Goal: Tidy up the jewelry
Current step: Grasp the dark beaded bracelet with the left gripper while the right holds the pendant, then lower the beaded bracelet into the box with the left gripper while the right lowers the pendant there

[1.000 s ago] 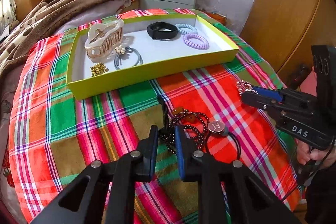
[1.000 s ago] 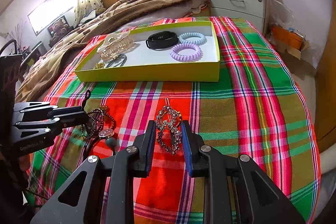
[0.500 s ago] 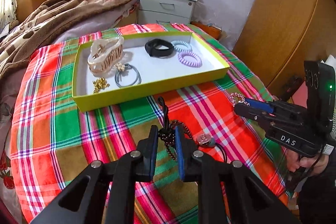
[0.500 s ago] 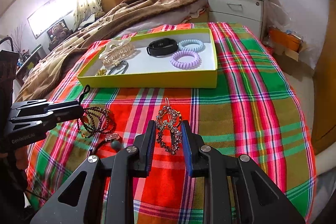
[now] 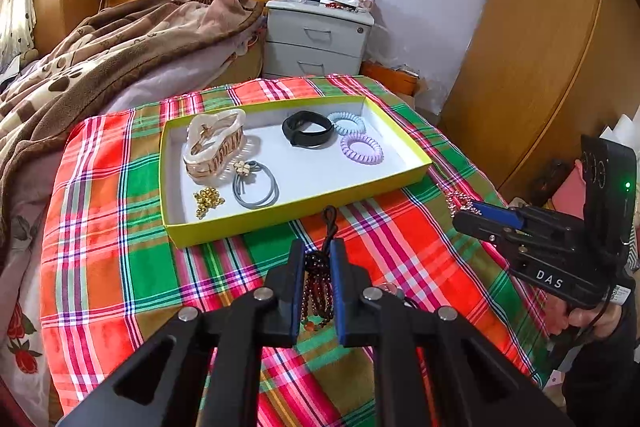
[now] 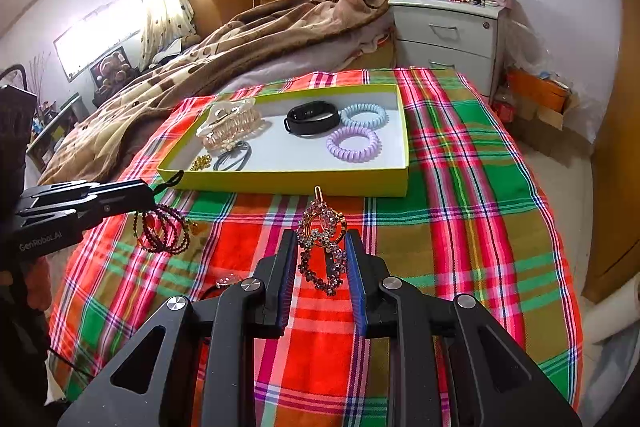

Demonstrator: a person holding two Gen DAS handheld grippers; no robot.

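Observation:
My left gripper (image 5: pixel 317 247) is shut on a dark red beaded bracelet (image 5: pixel 317 291) and holds it above the plaid cloth; in the right wrist view the bracelet (image 6: pixel 162 229) hangs from that gripper (image 6: pixel 148 193). My right gripper (image 6: pixel 322 241) is shut on a rhinestone hair clip (image 6: pixel 324 247), also lifted. A yellow-green tray (image 5: pixel 280 217) ahead holds a beige claw clip (image 5: pixel 214 147), a black band (image 5: pixel 307 129), blue and purple coil ties (image 5: pixel 362 149), a grey hair tie (image 5: pixel 256 185) and gold beads (image 5: pixel 208 201).
A hair tie with a round charm (image 6: pixel 226 282) lies on the plaid cloth (image 6: pixel 460 227) near its front edge. A brown blanket (image 5: pixel 100 55) is piled at the back left, a grey nightstand (image 5: pixel 316 43) behind, wooden wardrobes (image 5: pixel 532 47) to the right.
Both grippers have risen and drawn back from the cloth. The bracelet has come up off the cloth with the left gripper, the hair clip with the right.

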